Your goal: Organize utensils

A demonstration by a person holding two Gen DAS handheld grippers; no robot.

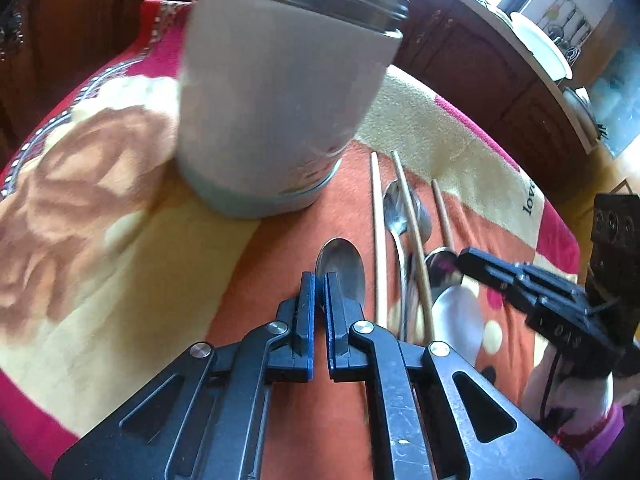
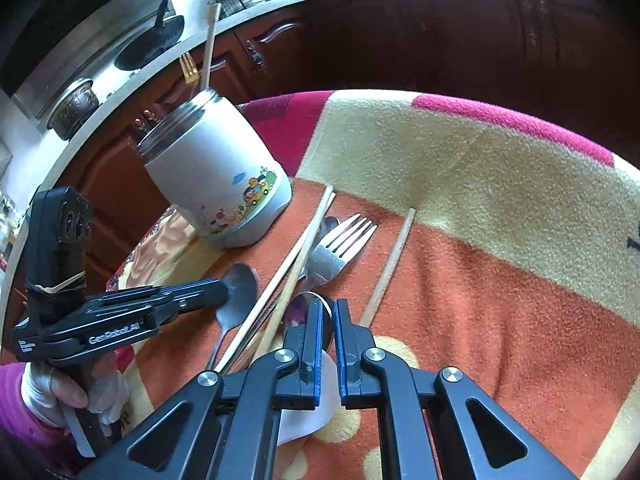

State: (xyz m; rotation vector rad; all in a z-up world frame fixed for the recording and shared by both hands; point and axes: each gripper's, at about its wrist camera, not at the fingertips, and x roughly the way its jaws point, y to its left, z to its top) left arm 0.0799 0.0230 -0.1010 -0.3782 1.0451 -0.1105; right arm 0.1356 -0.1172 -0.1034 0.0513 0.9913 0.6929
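On a fleecy orange-and-cream blanket [image 2: 500,280], both black two-finger grippers were nearly closed: the left gripper [image 1: 320,280] over a steel spoon [image 1: 340,264], the right gripper [image 2: 328,308] at another spoon's bowl [image 2: 308,312], near the pale grey jar [image 2: 216,176]; I cannot tell whether either gripped.

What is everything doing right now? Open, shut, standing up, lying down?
Jar: upright, lid off, gold fork and stick inside.
Left claw: shut, tips at a spoon.
Right claw: shut.
Silver fork: lying flat on blanket.
Loose chopsticks: lying flat.
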